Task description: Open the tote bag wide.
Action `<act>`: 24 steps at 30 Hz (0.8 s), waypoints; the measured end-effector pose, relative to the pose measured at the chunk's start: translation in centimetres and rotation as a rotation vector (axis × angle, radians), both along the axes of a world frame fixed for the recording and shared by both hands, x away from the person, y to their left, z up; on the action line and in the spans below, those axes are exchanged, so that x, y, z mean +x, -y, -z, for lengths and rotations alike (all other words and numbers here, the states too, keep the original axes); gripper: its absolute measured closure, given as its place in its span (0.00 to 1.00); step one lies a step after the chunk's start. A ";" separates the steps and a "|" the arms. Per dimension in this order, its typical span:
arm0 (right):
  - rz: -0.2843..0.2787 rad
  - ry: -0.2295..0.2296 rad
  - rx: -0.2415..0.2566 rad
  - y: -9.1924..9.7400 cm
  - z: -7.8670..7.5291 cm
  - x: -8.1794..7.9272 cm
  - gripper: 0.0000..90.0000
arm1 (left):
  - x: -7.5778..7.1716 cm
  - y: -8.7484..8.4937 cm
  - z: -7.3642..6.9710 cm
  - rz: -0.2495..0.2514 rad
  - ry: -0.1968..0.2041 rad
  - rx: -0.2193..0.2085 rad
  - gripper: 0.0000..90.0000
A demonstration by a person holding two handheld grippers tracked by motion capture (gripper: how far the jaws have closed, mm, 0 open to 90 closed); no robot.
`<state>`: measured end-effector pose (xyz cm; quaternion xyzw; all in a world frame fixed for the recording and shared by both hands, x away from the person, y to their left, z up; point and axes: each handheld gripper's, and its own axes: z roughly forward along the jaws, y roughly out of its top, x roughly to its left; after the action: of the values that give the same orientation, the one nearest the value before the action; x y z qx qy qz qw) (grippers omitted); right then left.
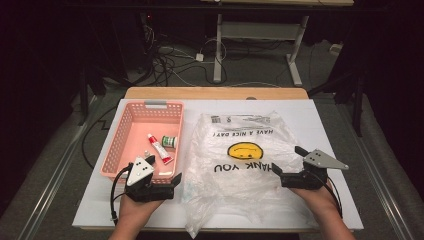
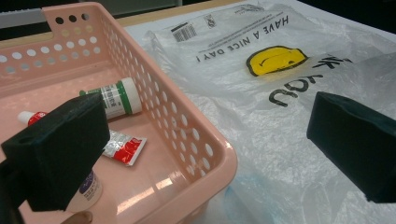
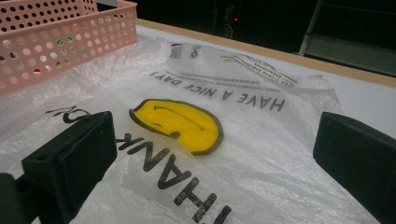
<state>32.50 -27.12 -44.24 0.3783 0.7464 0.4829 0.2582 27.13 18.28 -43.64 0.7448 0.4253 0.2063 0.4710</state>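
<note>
Our left gripper (image 1: 165, 186) and right gripper (image 1: 289, 167), jaws spread empty at lower frame, flank the thin, crinkled clear plastic bag (image 1: 240, 160), which may slip or tear if we pinch only one layer.

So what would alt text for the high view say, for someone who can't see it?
Two hand-held grippers, left and right, rest open-fingered beside a crumpled clear plastic bag with a yellow smiley on a white table. A pink basket at left holds small tubes.
</note>
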 end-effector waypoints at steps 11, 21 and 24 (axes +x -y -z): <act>-0.006 0.000 -0.018 -0.2 0.0 0.0 0.00 | 0.4 0.0 0.4 0.019 -0.014 0.011 0.00; 0.034 -0.016 -0.014 1.2 0.1 0.4 0.00 | 0.5 0.3 0.5 0.030 -0.017 0.022 0.00; 0.056 -0.014 -0.010 1.9 0.0 0.6 0.00 | 0.4 0.2 0.5 0.030 -0.017 0.021 0.00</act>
<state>33.11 -29.06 -44.23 0.4010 0.7397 0.4691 0.2683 27.57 18.04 -44.09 0.7575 0.4159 0.1975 0.4628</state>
